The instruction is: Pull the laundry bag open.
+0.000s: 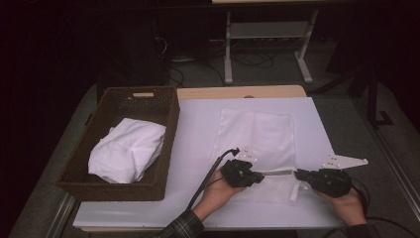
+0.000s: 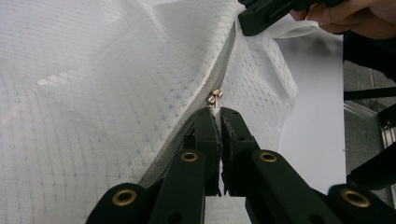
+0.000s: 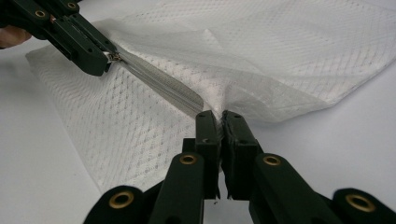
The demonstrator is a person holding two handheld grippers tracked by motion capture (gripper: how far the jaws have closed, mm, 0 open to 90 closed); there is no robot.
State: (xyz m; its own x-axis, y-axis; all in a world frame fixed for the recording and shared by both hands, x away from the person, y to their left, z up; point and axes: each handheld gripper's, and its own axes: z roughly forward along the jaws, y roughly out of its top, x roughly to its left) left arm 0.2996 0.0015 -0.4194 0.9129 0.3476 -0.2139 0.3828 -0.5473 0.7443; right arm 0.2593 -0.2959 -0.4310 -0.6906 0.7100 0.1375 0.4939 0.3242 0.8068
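A white mesh zip bag [image 1: 257,134] lies flat on the white table cover, its zipper [image 1: 277,172] along the near edge. My left gripper [image 1: 260,176] is shut on the small brass zipper pull [image 2: 215,97]; the left gripper view shows its jaws [image 2: 219,112] pinched together just under the pull. My right gripper [image 1: 298,174] is shut on the bag's fabric at the zipper's end, its jaws [image 3: 220,114] closed on the mesh [image 3: 261,60]. The zipper tape [image 3: 159,84] runs taut between the two grippers. Each gripper faces the other: the left gripper [image 3: 105,63], the right gripper [image 2: 261,16].
A dark woven basket [image 1: 166,144] stands at the table's left and holds a bundled white cloth [image 1: 126,148]. The white cover [image 1: 198,148] spans the wooden table. Beyond the far edge are a metal frame's legs [image 1: 228,54] and cables on the floor.
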